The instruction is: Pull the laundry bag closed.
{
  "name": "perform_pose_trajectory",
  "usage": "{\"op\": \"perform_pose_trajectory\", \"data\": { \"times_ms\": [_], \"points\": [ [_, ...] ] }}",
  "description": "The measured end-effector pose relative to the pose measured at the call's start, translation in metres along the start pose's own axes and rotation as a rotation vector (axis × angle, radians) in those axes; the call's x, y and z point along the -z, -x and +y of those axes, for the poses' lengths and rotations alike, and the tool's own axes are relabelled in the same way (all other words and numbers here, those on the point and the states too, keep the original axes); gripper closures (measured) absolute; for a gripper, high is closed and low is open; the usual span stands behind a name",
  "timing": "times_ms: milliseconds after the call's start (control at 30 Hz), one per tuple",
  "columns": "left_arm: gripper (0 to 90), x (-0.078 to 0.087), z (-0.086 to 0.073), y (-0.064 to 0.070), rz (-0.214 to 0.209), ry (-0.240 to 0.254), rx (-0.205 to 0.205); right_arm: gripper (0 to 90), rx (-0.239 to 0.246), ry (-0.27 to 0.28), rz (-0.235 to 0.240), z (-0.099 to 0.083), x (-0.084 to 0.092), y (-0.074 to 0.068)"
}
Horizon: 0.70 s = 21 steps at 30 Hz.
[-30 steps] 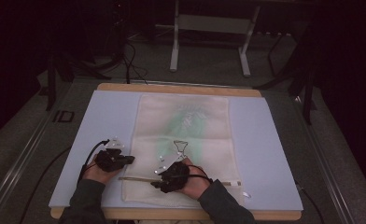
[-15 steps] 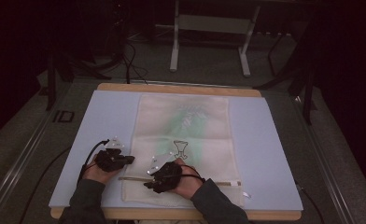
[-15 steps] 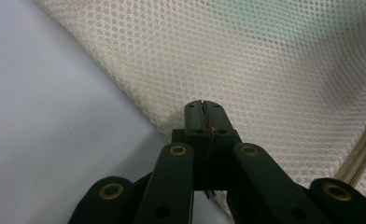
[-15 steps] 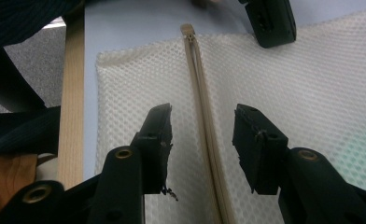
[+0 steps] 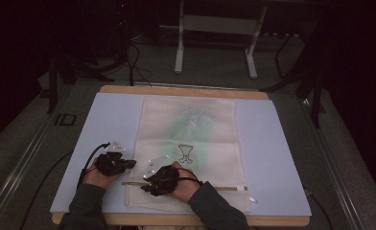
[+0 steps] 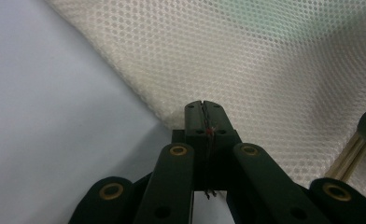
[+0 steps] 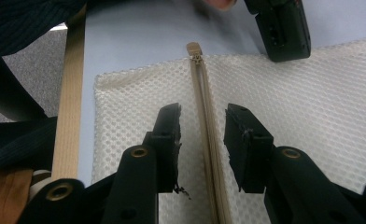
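Observation:
A white mesh bag (image 5: 191, 139) lies flat on the pale blue mat (image 5: 277, 158), its tan zipper (image 5: 219, 188) running along the near edge. My left gripper (image 6: 203, 108) is shut on the bag's left edge (image 6: 172, 116), close to the zipper's end (image 7: 193, 49). My right gripper (image 7: 203, 116) points along the zipper (image 7: 200, 84), one jaw on each side. Its jaws have just been closing and stand open, with the pads clear of the zipper between them. In the high view both grippers sit side by side at the bag's near left corner, left gripper (image 5: 127, 164) and right gripper (image 5: 146, 184).
The table's wooden front edge (image 7: 69, 107) runs close beside the bag's corner. A small black goblet print (image 5: 186, 152) and a green smudge (image 5: 195, 127) mark the bag. Beyond the table stand a metal frame (image 5: 215, 28) and cables (image 5: 133, 57) on the dark floor.
My right hand has slid left along the zipper toward the left gripper. The left hand has stayed where it was.

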<state>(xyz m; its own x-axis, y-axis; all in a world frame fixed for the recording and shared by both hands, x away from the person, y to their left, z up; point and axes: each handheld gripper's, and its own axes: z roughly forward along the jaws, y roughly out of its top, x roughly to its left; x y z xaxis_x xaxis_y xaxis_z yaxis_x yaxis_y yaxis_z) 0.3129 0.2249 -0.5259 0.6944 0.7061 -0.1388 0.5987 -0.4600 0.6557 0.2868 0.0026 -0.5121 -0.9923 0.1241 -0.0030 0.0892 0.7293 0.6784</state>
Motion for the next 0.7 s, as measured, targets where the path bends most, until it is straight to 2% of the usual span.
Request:
{"op": "perform_pose_trajectory", "data": {
  "times_ms": [500, 700],
  "points": [
    [89.6, 0.002, -0.002, -0.002, 0.016, -0.015, -0.001, 73.3, 0.013, 0.013, 0.004, 0.014, -0.016, -0.001],
    [89.6, 0.002, -0.002, -0.004, -0.011, -0.005, 0.011, 75.1, 0.019, 0.007, 0.008, 0.02, -0.023, 0.0]
  ]
}}
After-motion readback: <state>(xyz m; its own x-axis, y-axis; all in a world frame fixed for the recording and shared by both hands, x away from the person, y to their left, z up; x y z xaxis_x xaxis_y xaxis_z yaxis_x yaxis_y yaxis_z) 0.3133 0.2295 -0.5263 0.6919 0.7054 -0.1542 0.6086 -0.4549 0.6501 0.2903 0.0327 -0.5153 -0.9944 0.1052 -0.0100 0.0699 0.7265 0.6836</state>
